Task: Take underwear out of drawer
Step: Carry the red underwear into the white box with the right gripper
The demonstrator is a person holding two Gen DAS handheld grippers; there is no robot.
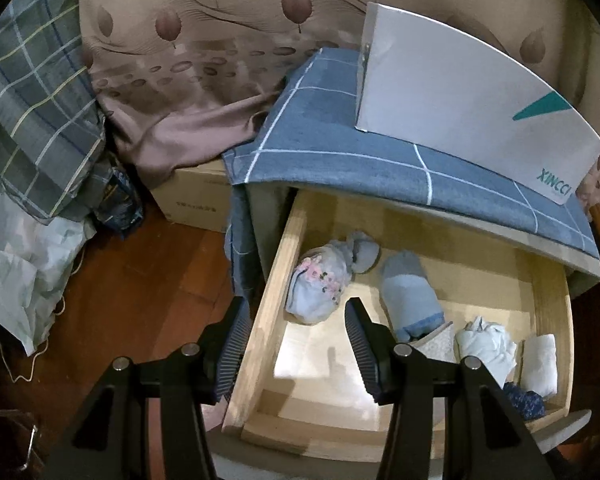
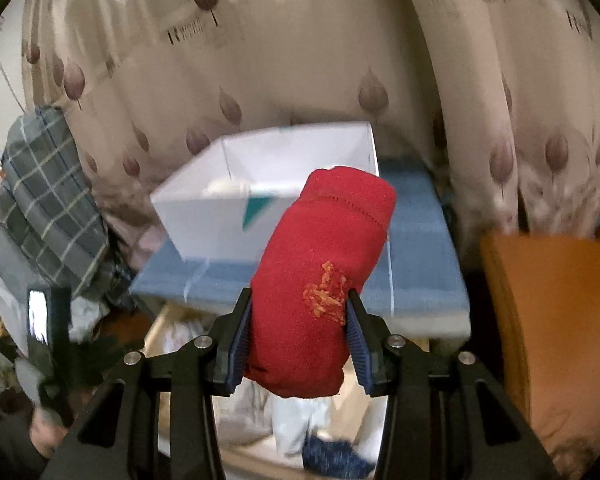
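While the right gripper (image 2: 298,334) has its fingers clamped on a rolled red underwear (image 2: 320,280) above the drawer (image 1: 260,320), the left gripper (image 1: 296,344) hangs wide open, empty, over the drawer's left edge; next likely drop into the white box (image 2: 204,216).

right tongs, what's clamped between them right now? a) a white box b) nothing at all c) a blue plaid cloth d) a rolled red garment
d: the right tongs have their pads pressed on both sides of a rolled red garment, lifted above the open drawer.
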